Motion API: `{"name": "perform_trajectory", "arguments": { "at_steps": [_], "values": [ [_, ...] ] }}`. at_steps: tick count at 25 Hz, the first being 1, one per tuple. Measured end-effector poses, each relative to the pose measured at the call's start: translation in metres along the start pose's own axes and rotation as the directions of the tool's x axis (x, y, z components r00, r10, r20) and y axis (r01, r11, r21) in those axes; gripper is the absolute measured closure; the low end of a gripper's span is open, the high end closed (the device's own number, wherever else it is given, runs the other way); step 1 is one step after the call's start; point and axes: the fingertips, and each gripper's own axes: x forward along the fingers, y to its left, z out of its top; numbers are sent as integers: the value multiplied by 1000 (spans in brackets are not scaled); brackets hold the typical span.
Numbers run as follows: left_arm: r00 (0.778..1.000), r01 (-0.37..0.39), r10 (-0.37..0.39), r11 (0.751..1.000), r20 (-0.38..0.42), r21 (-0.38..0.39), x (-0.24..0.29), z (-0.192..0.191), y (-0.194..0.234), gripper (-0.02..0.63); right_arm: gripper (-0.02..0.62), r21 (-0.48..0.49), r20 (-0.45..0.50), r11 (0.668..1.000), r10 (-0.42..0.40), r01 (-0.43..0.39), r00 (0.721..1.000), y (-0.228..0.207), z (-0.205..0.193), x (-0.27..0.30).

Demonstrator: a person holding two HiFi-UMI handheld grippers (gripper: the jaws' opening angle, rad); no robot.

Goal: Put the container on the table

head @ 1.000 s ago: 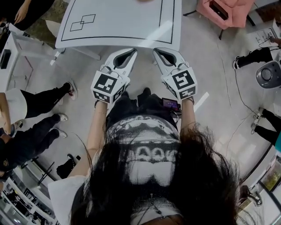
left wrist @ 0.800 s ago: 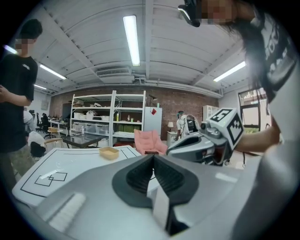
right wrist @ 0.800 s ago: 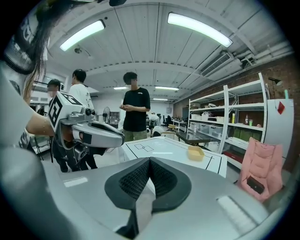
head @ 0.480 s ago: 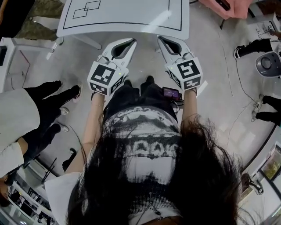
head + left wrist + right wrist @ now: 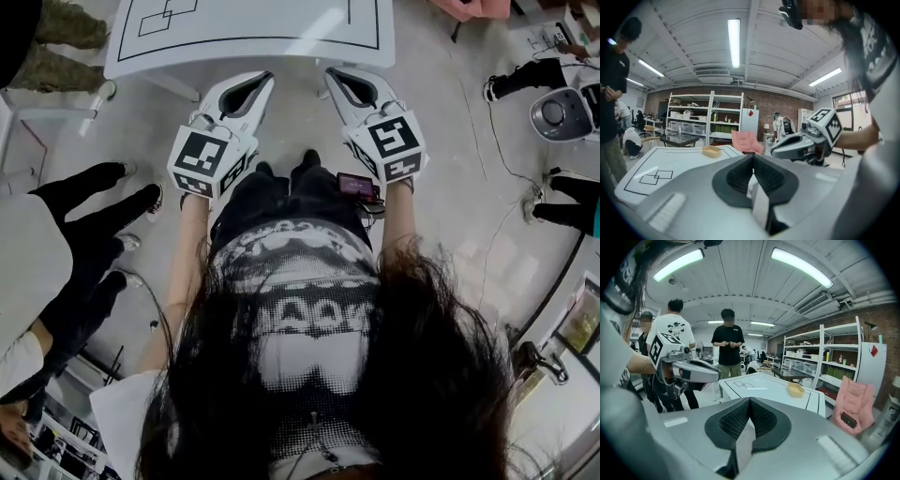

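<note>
The person holds both arms forward with elbows bent. The bare left forearm [image 5: 191,258] and right forearm [image 5: 399,220] each end in a gripper. The left gripper [image 5: 266,78] and right gripper [image 5: 331,73] sit side by side, apart, with their tips angled slightly toward each other. Both appear to point a little below level. Each gripper's own view shows its jaws pressed together at the tips, with nothing between them.

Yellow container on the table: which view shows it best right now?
The right gripper view: the yellow container sits unobstructed on the white table, its open inside visible. The left gripper view shows it from a flatter angle, nearly side-on. The head view shows only the table's near part, not the container.
</note>
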Motion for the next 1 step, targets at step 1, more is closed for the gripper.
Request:
{"name": "perform_trajectory", "arguments": {
  "at_steps": [1],
  "values": [
    [1000, 2, -2, 1000, 5, 0, -1, 3, -1, 606, 594, -3, -1, 1000, -3, 3, 1000, 1, 2, -2]
  ]
}}
